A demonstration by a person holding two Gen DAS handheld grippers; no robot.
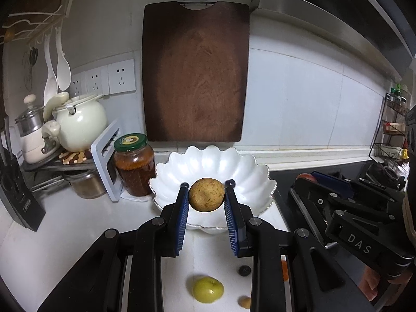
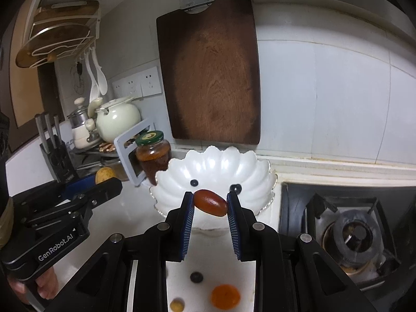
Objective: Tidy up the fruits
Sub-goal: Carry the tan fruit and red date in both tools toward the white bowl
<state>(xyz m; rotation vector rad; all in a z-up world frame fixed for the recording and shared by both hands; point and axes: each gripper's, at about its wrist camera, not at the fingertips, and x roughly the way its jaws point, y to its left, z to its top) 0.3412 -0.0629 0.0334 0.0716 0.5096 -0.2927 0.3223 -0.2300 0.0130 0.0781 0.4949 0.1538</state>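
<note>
- The left gripper (image 1: 206, 195) is clamped on a round brown fruit (image 1: 206, 194), speckled and dull-skinned, pinched between its 2 blue ribbed pads at the very fingertips.
- Just beyond that fruit, past the fingertips, sits a white scalloped bowl (image 1: 249, 171) on the white bench (image 1: 52, 221). The fruit hangs in front of the bowl's near rim.
- Below the left gripper, between its 2 arms, the bench carries a green apple-like fruit (image 1: 208, 289), a small dark berry (image 1: 244, 270) and a small tan fruit (image 1: 245, 302). A sliver of an orange fruit (image 1: 285, 270) shows beside the gripper's right arm.
- The right gripper (image 2: 210, 202) is clamped on a glossy red-brown oval fruit (image 2: 210, 203), which lies tilted across the gap between its 2 blue pads, its right end lower.
- The same bowl (image 2: 260, 174) lies straight ahead of the right gripper, close behind the held fruit.
- Under the right gripper, between its arms, the bench holds the dark berry (image 2: 196, 277), the orange fruit (image 2: 225, 296) and the tan fruit (image 2: 177, 305).
- Left of the bowl stands a jar with a green lid (image 1: 134, 165). A dark wooden cutting board (image 1: 195, 72) hangs against the wall behind the bowl.
- To the right gripper's right, a gas stove burner (image 2: 356, 234) sits in a black hob.
- In each view the other gripper appears at the side, held by a person's hand (image 2: 39, 286).
</note>
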